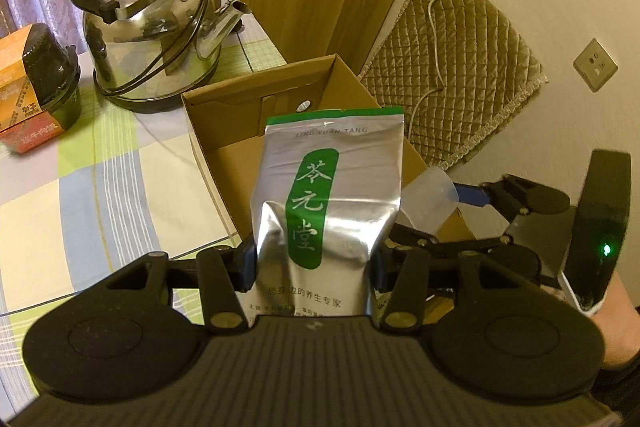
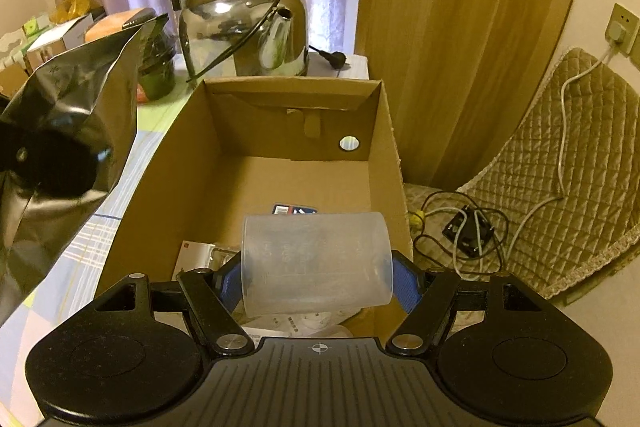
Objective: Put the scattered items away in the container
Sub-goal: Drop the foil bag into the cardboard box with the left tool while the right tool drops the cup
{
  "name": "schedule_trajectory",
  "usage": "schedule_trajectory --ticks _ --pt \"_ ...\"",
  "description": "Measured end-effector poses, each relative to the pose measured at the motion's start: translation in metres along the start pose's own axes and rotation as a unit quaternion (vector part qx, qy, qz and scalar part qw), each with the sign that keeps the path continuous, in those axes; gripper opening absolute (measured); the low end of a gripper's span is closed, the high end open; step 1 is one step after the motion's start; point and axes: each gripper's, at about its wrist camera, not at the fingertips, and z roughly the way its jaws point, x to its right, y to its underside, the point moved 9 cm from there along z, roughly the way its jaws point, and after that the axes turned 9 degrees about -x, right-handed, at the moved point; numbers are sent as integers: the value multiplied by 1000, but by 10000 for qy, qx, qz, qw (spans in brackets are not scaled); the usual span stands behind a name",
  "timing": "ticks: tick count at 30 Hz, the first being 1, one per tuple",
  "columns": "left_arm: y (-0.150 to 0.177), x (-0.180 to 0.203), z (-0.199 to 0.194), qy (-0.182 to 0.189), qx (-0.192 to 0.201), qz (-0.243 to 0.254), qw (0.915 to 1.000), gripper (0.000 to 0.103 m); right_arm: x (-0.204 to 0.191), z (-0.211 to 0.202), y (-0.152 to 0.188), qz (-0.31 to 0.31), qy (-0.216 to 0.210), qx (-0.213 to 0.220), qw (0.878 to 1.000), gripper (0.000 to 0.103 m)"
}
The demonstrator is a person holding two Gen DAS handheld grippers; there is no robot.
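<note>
My left gripper (image 1: 314, 263) is shut on a silver foil pouch (image 1: 326, 195) with a green label, held upright over the near edge of the open cardboard box (image 1: 224, 99). My right gripper (image 2: 320, 279) is shut on a clear plastic measuring cup (image 2: 316, 259), lying sideways above the near end of the cardboard box (image 2: 180, 155). The same cup (image 1: 430, 197) shows in the left wrist view beside the pouch, with the right gripper (image 1: 476, 197) behind it. The pouch (image 2: 76, 115) appears at the left in the right wrist view. Papers and a small packet (image 2: 294, 209) lie on the box floor.
A steel kettle (image 1: 152, 27) stands behind the box on the checked tablecloth (image 1: 100, 167), with an orange carton and dark jar (image 1: 44, 67) to its left. A quilted chair cushion (image 2: 560, 167) and tangled cables (image 2: 468, 227) lie to the box's right, by the wooden wardrobe (image 2: 460, 27).
</note>
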Motion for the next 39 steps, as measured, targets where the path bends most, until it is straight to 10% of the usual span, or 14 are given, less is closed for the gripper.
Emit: schedule_trajectory --ticks 1,24,28,39 --pt "-1 0 0 9 10 -26 10000 46 1 -2 1 8 32 79 10000 102" --pt "-35 -7 53 515 48 -1565 9863 47 14 -18 26 -26 191 253 9995 102" --pt "-39 -10 57 464 123 -1755 9833 68 17 -17 26 -10 197 276 9994 102" --pt "-36 -17 45 347 256 -1665 9851 68 10 -16 25 -17 137 273 9995 102"
